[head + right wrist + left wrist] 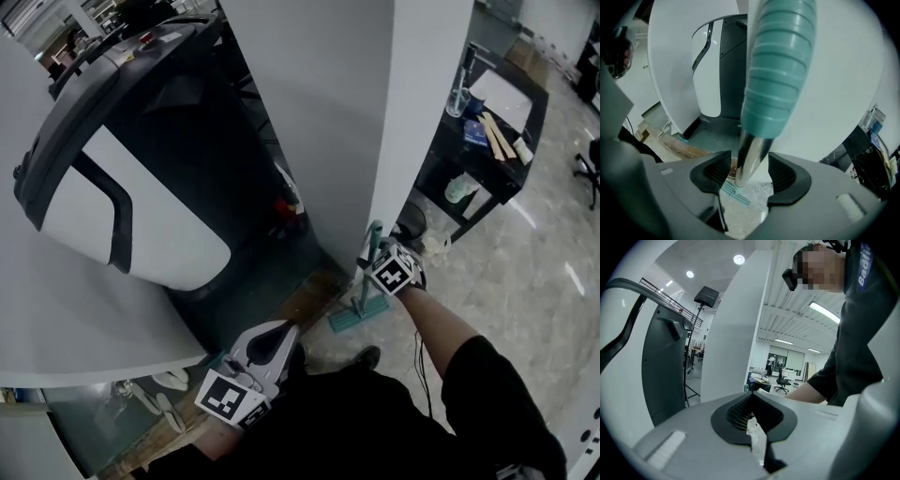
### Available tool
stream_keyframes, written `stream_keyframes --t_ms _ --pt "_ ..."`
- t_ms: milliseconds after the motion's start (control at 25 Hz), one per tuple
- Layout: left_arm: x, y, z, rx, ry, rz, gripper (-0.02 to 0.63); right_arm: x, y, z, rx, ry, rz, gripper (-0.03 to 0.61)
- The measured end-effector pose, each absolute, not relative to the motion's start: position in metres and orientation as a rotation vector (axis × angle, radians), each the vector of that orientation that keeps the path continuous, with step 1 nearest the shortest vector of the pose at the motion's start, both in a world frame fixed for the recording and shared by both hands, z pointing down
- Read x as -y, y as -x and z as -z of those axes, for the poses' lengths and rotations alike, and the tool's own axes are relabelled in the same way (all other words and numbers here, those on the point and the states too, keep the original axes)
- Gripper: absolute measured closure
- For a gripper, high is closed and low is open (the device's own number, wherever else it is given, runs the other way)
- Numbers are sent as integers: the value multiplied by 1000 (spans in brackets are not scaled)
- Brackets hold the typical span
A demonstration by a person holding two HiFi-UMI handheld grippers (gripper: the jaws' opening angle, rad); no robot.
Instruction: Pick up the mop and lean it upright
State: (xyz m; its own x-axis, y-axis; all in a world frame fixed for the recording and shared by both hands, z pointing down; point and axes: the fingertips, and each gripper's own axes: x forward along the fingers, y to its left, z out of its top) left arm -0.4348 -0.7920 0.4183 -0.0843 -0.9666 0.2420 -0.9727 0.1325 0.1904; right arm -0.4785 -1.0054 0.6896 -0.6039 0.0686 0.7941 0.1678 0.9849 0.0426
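Found the mop [364, 292] standing nearly upright at the corner of the white pillar [394, 112]. Noted a ribbed teal grip [776, 75] at its top, a shiny metal shaft below that, and a flat teal head lying on the floor [534, 281] by the pillar's foot. Could not tell whether the handle touched the pillar.

Had the right gripper [377, 255] [749, 171] around the shaft just under the grip, jaws parted, a clear gap at one pad, no squeeze on it. Held the left gripper [279, 330] [752, 408] low by the body, jaws closed together with nothing between them.

Saw a tight side to the left, with a large dark-and-white machine [141, 169] close to the pillar and only a narrow strip of floor between. Saw open pale floor to the right, bounded farther off by a black table [441, 178] carrying small items.
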Motion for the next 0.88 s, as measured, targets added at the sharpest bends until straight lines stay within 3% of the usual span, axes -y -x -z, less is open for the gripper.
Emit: stream_keyframes --t_ms 200,400,720,880 --pt "782 444 -421 2108 -1876 -19 594 1009 475 -700 2192 98 127 195" --pt "774 451 -422 2100 -1882 0 594 1015 466 -704 2177 34 106 127" --pt "759 459 -407 2014 -2059 61 594 1005 406 -684 2183 -228 -20 130" --pt "742 465 -396 1913 -2196 109 594 976 374 -645 2249 -444 -40 251"
